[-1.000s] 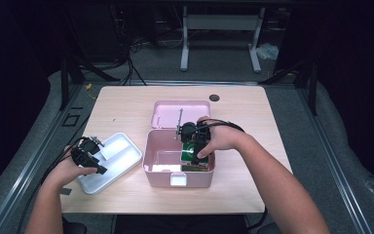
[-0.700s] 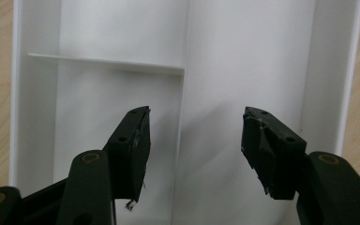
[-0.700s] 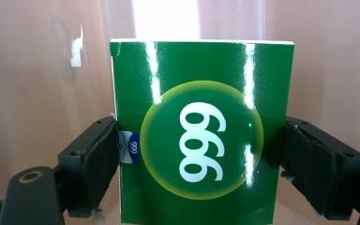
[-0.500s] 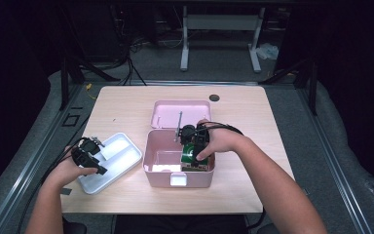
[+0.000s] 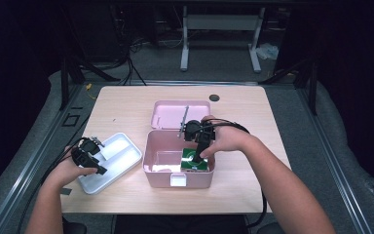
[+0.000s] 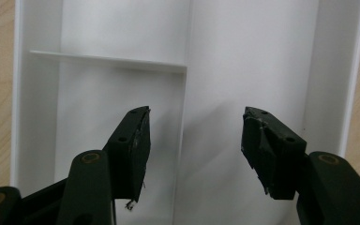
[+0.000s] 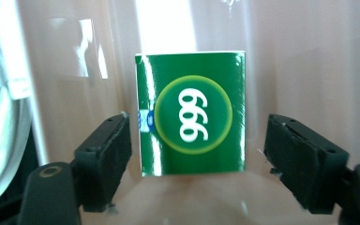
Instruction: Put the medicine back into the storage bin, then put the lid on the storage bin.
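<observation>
Right claw (image 7: 197,154) lowered deeper into pink box (image 5: 156,170), wide around green packet (image 7: 192,112), left claw (image 6: 194,140) wide

A dark lab: lone wooden table (image 5: 126,105), floor cables (image 5: 126,53), metal stand (image 5: 219,29).

A pale wooden table (image 5: 126,105) has a small black round cap (image 5: 215,97) near its far edge. Beyond the table stands a grey metal frame (image 5: 219,22), with black cables (image 5: 126,53) on the floor beyond the table's far-left corner and something crumpled and white (image 5: 269,50) beyond its far-right corner
</observation>
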